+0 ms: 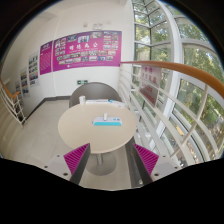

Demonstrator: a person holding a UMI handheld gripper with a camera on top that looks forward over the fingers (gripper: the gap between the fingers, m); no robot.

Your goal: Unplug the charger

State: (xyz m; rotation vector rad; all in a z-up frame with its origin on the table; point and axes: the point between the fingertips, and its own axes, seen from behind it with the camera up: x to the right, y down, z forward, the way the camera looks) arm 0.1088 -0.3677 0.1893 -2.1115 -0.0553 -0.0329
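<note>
A round pale table [75, 128] stands ahead of me, beyond my fingers. On it lies a small white and blue object [107, 123], which may be the charger or a power strip; I cannot make out a cable or plug. My gripper [111, 160] is open, its magenta pads [76, 155] spread wide at either side of the table's pedestal base [99, 163]. Nothing is between the fingers. The gripper is well short of the table top object.
A grey curved seat or bench [92, 95] stands behind the table. A white wall with magenta posters [80, 50] is at the back. Large windows with white frames [175, 70] and a railing run along the right. A pale floor [35, 135] lies around the table.
</note>
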